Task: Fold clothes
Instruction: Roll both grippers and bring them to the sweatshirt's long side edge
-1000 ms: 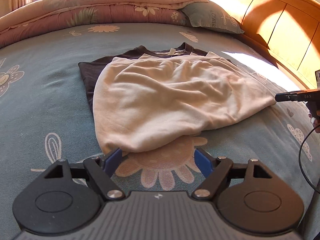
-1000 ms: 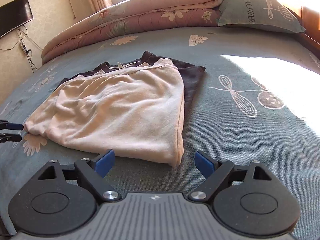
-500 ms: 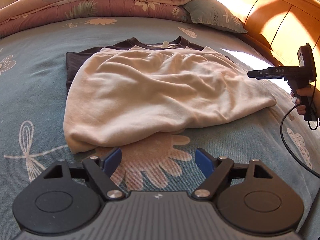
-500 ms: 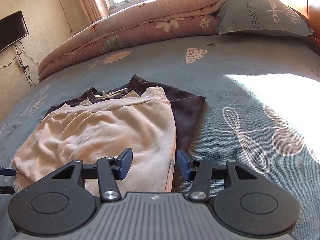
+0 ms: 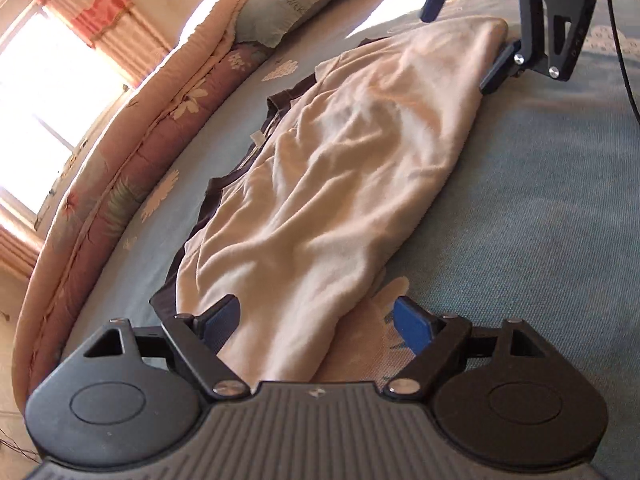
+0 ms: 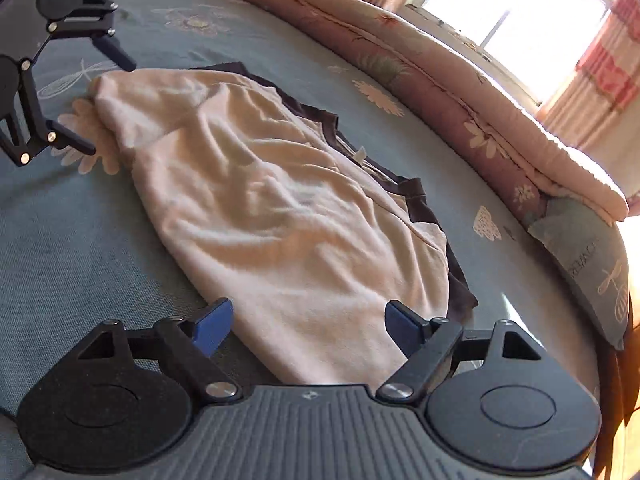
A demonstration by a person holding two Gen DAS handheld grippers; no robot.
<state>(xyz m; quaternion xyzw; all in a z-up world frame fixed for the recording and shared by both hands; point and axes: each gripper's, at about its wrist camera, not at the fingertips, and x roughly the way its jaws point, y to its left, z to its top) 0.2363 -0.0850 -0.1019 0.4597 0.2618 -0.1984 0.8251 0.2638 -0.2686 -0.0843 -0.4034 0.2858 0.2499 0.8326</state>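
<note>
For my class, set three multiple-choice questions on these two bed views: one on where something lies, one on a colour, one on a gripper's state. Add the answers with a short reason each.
1. Where does the cream garment lie?
A. on the dark garment
B. on the pillow
C. on the floor

2. What colour are the fingertips?
A. red
B. blue
C. green

3. How does the left gripper stand?
A. shut on the quilt
B. shut, empty
C. jaws apart around the cream garment's end

Answers: 1 A, dark cloth shows along its far edge; 2 B, blue tips in both views; 3 C, jaws opening, cloth between, pads clear.
</note>
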